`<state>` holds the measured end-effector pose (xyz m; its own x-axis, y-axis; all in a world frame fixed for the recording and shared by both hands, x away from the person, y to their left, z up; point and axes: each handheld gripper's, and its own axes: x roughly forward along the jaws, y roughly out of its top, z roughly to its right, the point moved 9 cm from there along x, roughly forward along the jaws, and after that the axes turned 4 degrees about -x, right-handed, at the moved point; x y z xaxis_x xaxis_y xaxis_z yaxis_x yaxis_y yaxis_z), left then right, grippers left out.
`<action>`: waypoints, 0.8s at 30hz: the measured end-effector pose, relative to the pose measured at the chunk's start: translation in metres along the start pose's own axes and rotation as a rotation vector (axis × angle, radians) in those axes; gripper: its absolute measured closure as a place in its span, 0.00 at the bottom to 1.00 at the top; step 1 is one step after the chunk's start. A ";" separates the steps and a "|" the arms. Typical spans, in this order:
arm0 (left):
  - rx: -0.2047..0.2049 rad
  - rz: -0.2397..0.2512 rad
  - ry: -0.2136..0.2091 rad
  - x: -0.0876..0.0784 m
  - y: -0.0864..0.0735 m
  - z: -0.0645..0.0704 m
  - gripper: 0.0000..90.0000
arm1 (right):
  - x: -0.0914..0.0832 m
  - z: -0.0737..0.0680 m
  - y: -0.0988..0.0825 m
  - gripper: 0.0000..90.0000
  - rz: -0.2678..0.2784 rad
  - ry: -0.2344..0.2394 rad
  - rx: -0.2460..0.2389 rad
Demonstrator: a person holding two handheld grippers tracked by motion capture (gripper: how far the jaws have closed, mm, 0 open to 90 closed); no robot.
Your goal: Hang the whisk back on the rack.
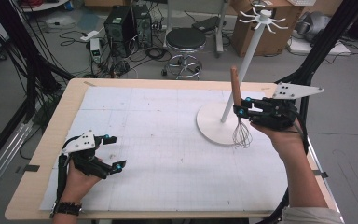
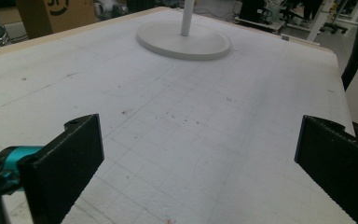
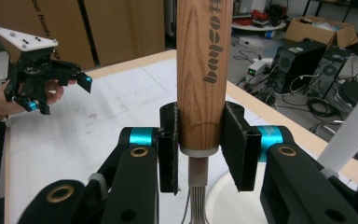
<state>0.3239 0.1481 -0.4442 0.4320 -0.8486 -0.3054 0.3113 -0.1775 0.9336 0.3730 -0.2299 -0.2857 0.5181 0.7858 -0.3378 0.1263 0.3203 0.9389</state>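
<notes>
Upright, whisk (image 1: 239,112) handle between right hand-held gripper (image 1: 240,110) pads.

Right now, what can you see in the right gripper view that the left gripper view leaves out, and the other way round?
The right gripper view shows the right gripper shut on the wooden handle of the wire whisk, with grey lettering on the wood, and the left gripper farther off. The left gripper view shows that gripper's wide-open black jaws over the bare white gridded mat, and the whole round white base of the stand. Both show the wood-edged table and part of the white stand.
</notes>
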 end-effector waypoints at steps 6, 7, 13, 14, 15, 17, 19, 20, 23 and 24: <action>0.001 -0.001 0.001 -0.001 0.000 -0.001 0.02 | -0.008 0.008 0.003 0.76 0.017 -0.024 0.015; 0.000 -0.001 0.000 -0.001 0.000 0.000 0.02 | -0.010 0.011 0.004 0.76 0.024 -0.036 0.016; 0.002 -0.002 -0.004 0.001 0.000 0.000 0.02 | -0.020 0.022 0.010 0.76 0.044 -0.082 0.045; 0.001 -0.003 -0.005 0.001 -0.001 0.000 0.02 | -0.021 0.024 0.011 0.76 0.045 -0.085 0.048; 0.002 -0.004 -0.003 0.001 -0.001 0.000 0.02 | -0.023 0.025 0.011 0.76 0.047 -0.091 0.049; -0.001 -0.004 -0.004 0.001 -0.001 0.001 0.02 | -0.026 0.029 0.014 0.76 0.056 -0.098 0.051; 0.000 -0.004 -0.005 0.001 -0.001 0.001 0.02 | -0.029 0.033 0.015 0.76 0.065 -0.104 0.055; 0.000 -0.004 -0.006 0.001 -0.001 0.001 0.02 | -0.031 0.034 0.016 0.76 0.067 -0.105 0.059; -0.001 -0.004 -0.007 0.001 -0.001 0.001 0.02 | -0.036 0.040 0.019 0.76 0.071 -0.116 0.066; 0.000 -0.004 -0.007 0.001 -0.001 0.001 0.02 | -0.038 0.042 0.020 0.76 0.071 -0.118 0.068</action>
<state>0.3233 0.1471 -0.4456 0.4249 -0.8512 -0.3080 0.3131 -0.1811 0.9323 0.3913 -0.2751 -0.2517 0.6232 0.7362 -0.2638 0.1405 0.2264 0.9638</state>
